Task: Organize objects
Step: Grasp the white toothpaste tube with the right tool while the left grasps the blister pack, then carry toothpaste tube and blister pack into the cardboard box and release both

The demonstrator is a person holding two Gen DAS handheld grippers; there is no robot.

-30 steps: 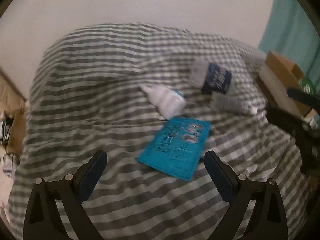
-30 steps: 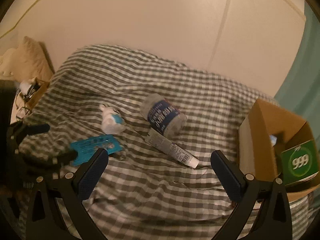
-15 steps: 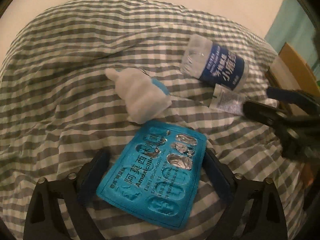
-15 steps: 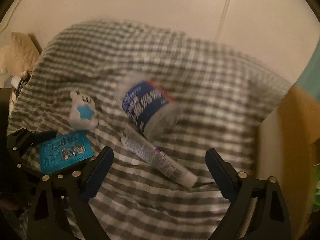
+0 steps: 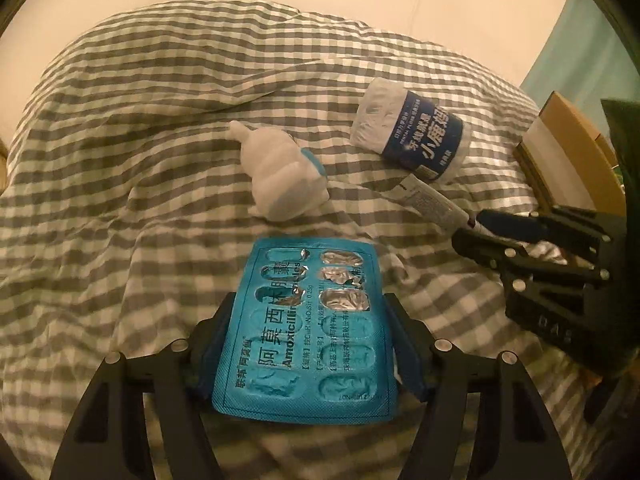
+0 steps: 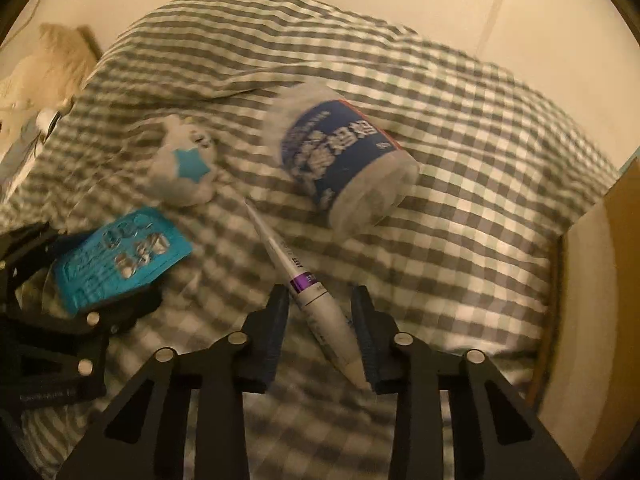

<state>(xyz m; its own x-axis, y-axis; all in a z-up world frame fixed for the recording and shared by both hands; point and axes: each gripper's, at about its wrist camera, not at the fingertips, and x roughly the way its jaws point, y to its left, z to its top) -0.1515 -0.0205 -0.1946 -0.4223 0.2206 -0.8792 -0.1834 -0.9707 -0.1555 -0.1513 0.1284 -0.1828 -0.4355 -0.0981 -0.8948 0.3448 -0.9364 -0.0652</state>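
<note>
A blue pill blister pack [image 5: 308, 328] lies on the checked bedspread [image 5: 120, 184]; my left gripper [image 5: 310, 332] is closed in around its sides, fingers touching both edges. It also shows in the right wrist view [image 6: 116, 256]. A slim white tube with a purple band [image 6: 316, 304] lies between the fingers of my right gripper [image 6: 320, 312], which is narrowed around it with a small gap. The tube shows in the left wrist view [image 5: 432, 200] too. A white figurine with a blue star [image 6: 184, 164] and a blue-labelled clear jar [image 6: 344, 156] lie behind.
A cardboard box [image 6: 596, 292] stands at the right edge of the bed, also in the left wrist view [image 5: 568, 160]. A teal curtain [image 5: 588, 44] hangs beyond it. A pillow and clutter [image 6: 44, 76] sit at the far left.
Both grippers moved forward and down onto the bed. The left closed in around the blister pack; the right narrowed around the white tube.
</note>
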